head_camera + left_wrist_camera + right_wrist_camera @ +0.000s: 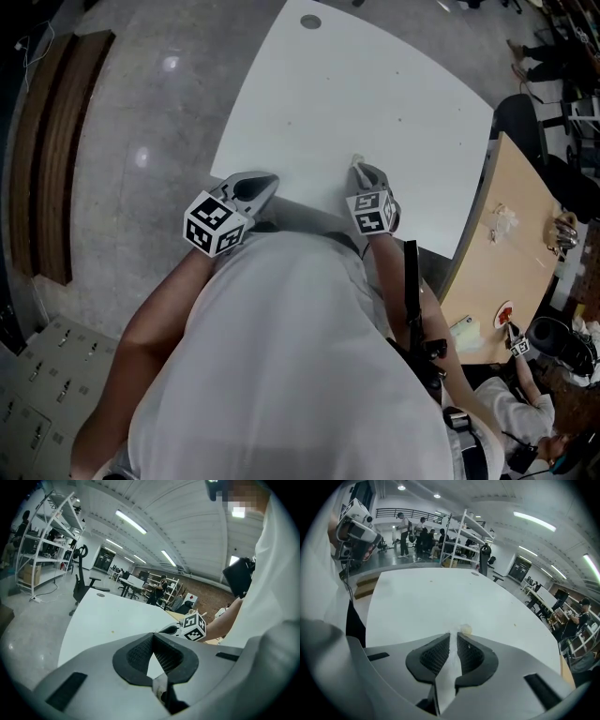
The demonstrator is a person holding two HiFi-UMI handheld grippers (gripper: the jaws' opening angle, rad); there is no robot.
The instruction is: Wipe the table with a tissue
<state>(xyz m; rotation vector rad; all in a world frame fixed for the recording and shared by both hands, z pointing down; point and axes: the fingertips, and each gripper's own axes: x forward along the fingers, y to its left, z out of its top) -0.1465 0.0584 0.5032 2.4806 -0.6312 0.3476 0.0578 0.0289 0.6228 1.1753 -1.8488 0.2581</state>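
Note:
The white table (356, 84) fills the upper middle of the head view. My right gripper (364, 172) hovers at its near edge, shut on a white tissue (356, 159) that pokes out past the fingertips. In the right gripper view the tissue (451, 660) fills the narrow gap between the black pads (433, 656) of the right gripper (453, 637), above the table (440, 597). My left gripper (261, 183) sits to the left at the same edge. In the left gripper view the left gripper (153, 637) is shut, tips touching, with nothing held, over the table (108, 611).
A round cable hole (310, 21) sits at the table's far corner. A wooden desk (506, 253) with small items stands to the right, with a black office chair (516, 117) beside it. Grey lockers (37, 375) and a wooden bench (56, 141) are on the left.

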